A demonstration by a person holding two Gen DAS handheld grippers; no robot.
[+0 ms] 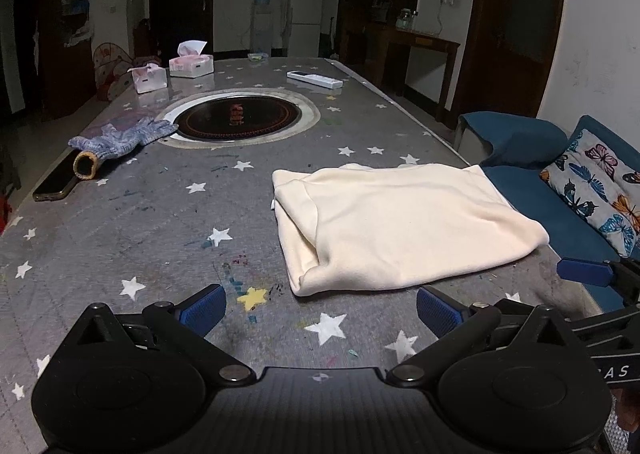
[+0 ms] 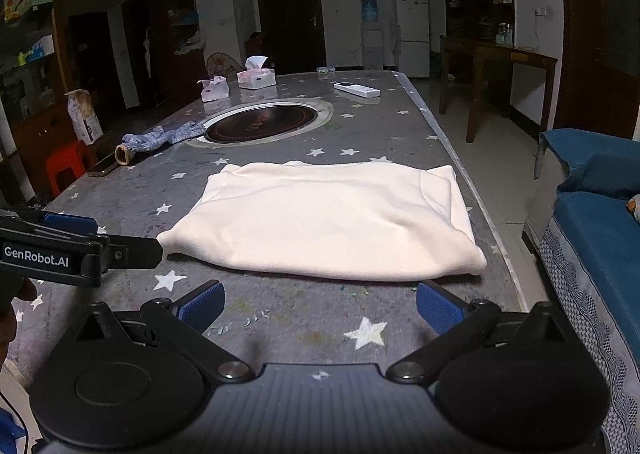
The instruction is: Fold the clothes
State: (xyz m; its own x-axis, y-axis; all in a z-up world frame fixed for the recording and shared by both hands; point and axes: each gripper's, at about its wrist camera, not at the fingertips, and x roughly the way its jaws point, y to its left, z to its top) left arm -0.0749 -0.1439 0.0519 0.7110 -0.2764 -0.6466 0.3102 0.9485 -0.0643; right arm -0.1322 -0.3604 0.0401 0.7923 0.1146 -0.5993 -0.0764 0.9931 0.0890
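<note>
Cream garment (image 2: 328,217): folded into a flat rectangle, lying on the table (image 2: 384,125) near its right edge, apart from both grippers. Largest loose item on the surface.

Table: long, covered in a grey star-printed cloth, with a round black hotplate (image 1: 238,119) set into its middle.

Blue sofa (image 1: 560,221): beside the table's right edge, carrying 1 butterfly-print cushion (image 1: 600,189).

Left gripper (image 1: 320,306): hovers over the near end of the table, blue-padded fingers (image 1: 204,308) spread wide, nothing between them.

Right gripper (image 2: 320,306): near the garment's front edge, fingers (image 2: 438,310) likewise spread wide and empty.

Knit glove (image 1: 116,141): grey-blue, lying left of the hotplate, its cuff resting beside a dark phone (image 1: 56,183) at the table's left edge.

Tissue boxes: 2, a larger one (image 1: 192,63) and a smaller one (image 1: 147,77), at the far left of the table.

White remote (image 1: 315,79): far right of the table, beyond the hotplate.
</note>
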